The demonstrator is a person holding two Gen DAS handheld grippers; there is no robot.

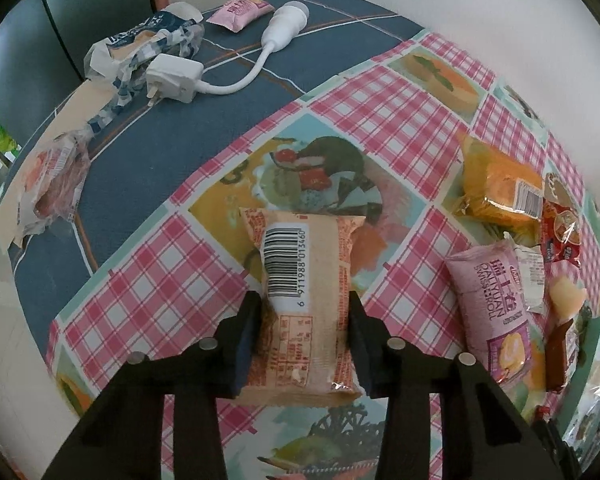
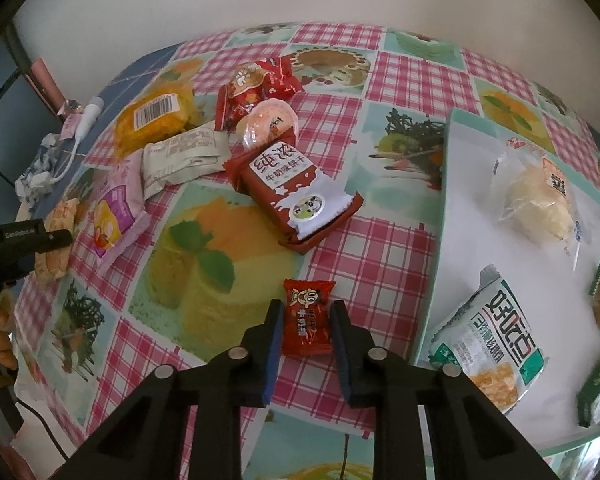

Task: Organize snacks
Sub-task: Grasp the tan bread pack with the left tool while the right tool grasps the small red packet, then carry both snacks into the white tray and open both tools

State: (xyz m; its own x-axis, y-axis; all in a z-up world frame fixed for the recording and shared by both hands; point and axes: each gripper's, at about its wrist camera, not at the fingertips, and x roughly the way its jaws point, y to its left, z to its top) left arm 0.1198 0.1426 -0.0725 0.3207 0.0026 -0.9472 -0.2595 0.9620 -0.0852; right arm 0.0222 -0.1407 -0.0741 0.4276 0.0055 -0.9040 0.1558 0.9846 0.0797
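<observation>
In the left wrist view my left gripper (image 1: 305, 304) is shut on a peach snack pack with a barcode (image 1: 304, 300), held over the checked tablecloth. In the right wrist view my right gripper (image 2: 306, 314) is shut on a small red candy packet (image 2: 307, 318), just left of a white tray (image 2: 472, 216). The tray holds a clear-wrapped pastry (image 2: 540, 204), a green and white pack (image 2: 496, 332) and green packs at its right edge. A loose pile lies beyond: a red biscuit pack (image 2: 296, 192), a yellow cake pack (image 2: 156, 120), a pink swiss roll pack (image 2: 114, 220). The left gripper (image 2: 48, 240) shows at the left edge there.
On the blue cloth at the back left lie a white plug with cable (image 1: 176, 76), a crumpled blue and white wrapper (image 1: 140, 44), a small pink pack (image 1: 242, 12) and a clear-wrapped snack (image 1: 52, 188). A wall stands behind the table. The table edge runs at the left.
</observation>
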